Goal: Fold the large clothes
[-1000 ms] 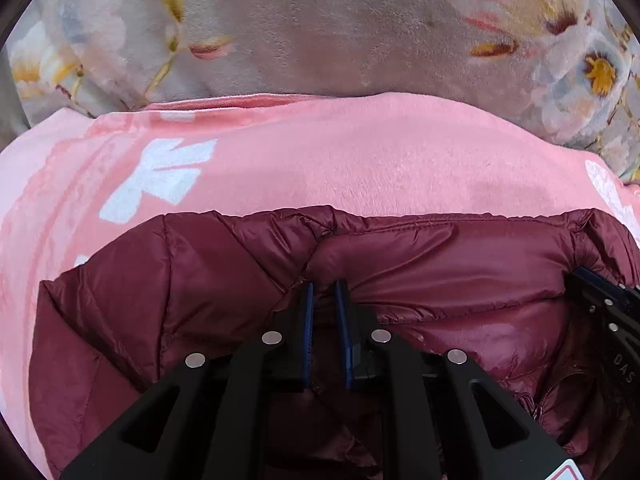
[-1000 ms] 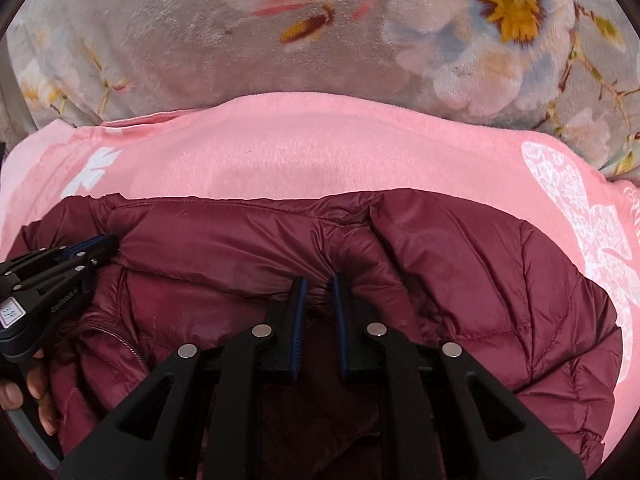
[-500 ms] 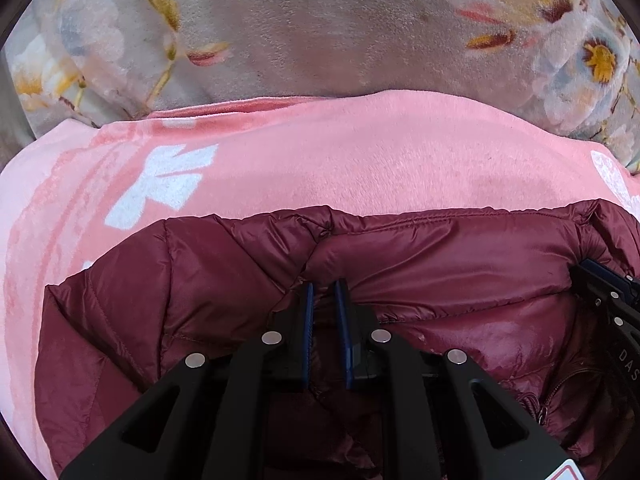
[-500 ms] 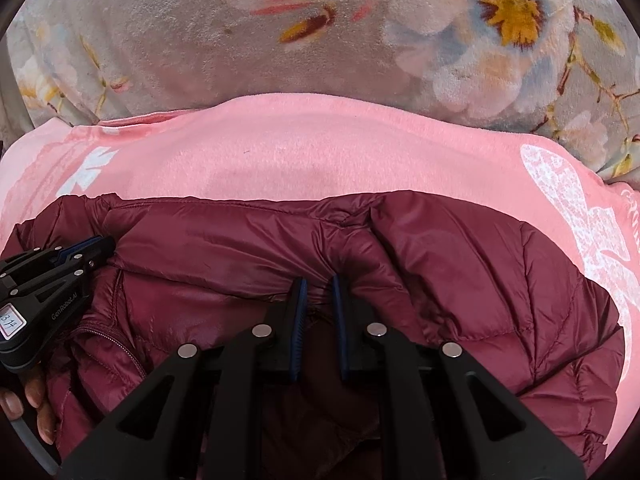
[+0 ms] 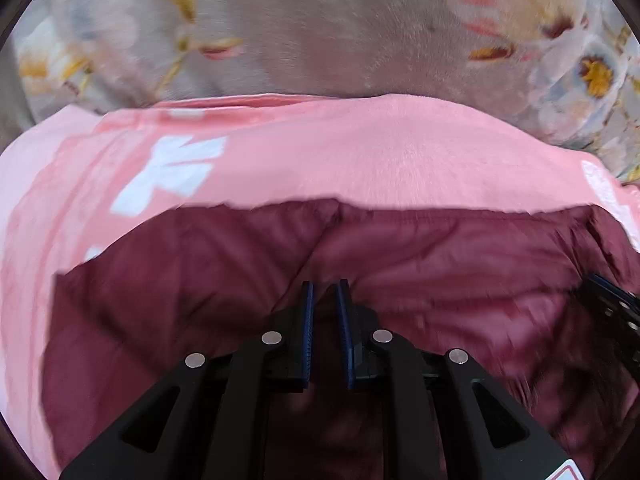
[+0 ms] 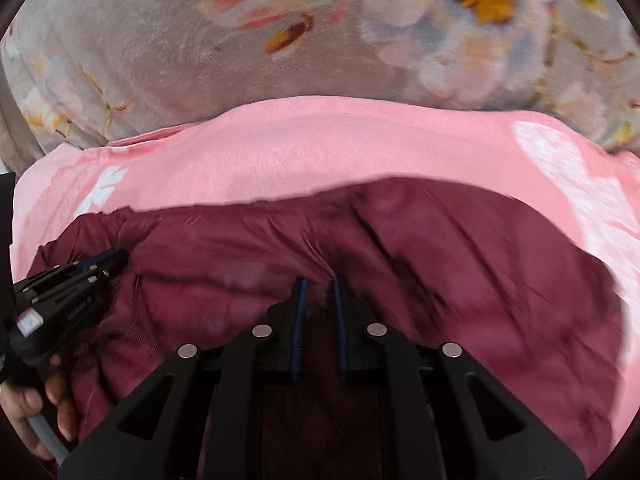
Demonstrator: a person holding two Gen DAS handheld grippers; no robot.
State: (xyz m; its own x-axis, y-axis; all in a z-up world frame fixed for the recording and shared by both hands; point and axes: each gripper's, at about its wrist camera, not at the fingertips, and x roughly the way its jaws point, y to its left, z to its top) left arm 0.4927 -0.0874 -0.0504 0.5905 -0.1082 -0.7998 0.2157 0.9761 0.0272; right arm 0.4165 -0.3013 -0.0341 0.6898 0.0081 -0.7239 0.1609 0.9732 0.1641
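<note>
Both grippers were clamped on the jacket's [image 5: 440, 264] far edge: the left gripper [image 5: 325, 292] pinched a ridge of maroon fabric at 12 o'clock in its own view, and the right gripper [image 6: 318, 286] did the same in its view. The jacket lay on a pink blanket [image 5: 360, 160], itself spread over a floral blanket [image 5: 320, 32] at 12 o'clock. From the right view, the left gripper sat at 9 o'clock, with the person's hand [image 6: 44, 404] below it.

The shell looked slick and puffy, so a thin pinch could probably slip out mid-carry, dropping one side and skewing the fold. Uneven travel between the two grippers would likely twist the edge.

Compared with a second before, both views were blurred, and the jacket's edge sat a little lower in frame with more pink blanket exposed beyond it. The grips were unchanged.
</note>
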